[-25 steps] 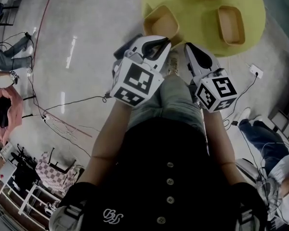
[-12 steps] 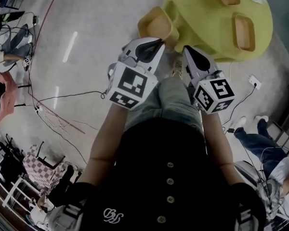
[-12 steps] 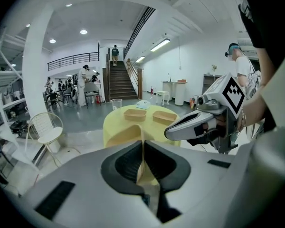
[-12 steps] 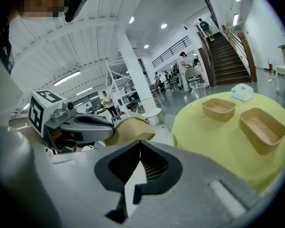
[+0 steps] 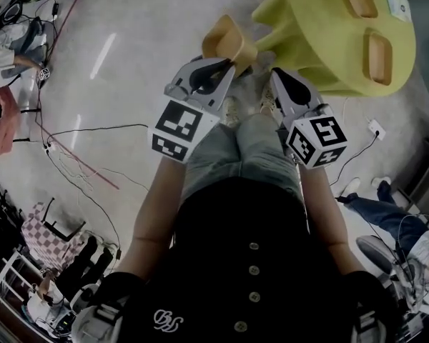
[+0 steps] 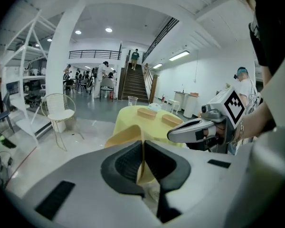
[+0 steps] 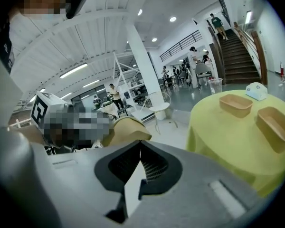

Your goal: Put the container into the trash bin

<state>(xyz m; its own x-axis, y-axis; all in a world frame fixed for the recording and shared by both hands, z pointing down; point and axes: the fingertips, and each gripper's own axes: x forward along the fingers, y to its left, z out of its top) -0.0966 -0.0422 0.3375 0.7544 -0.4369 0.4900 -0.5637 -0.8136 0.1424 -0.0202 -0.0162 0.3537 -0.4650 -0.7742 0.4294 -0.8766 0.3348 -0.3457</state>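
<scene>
- Now the left gripper (image 5: 225,68) is clamped on the thin wall of the tan container (image 5: 226,38), held at top centre, just beside the yellow table (image 5: 322,45).
- Right gripper (image 5: 279,77): jaws pressed together, nothing between them.
- Looks like the carrying step. No trash bin is in sight, so next comes finding it and releasing above it.

Container (image 5: 227,40) swings clear of the yellow table (image 5: 322,41)

The tan container, pinched in the left gripper (image 5: 227,64), now sits just left of the yellow table instead of over its edge, and shows its side rather than its open inside. That gripper is rolled leftward, its marker cube (image 5: 177,128) further from the table. The table lies more to the view's upper right.
</scene>
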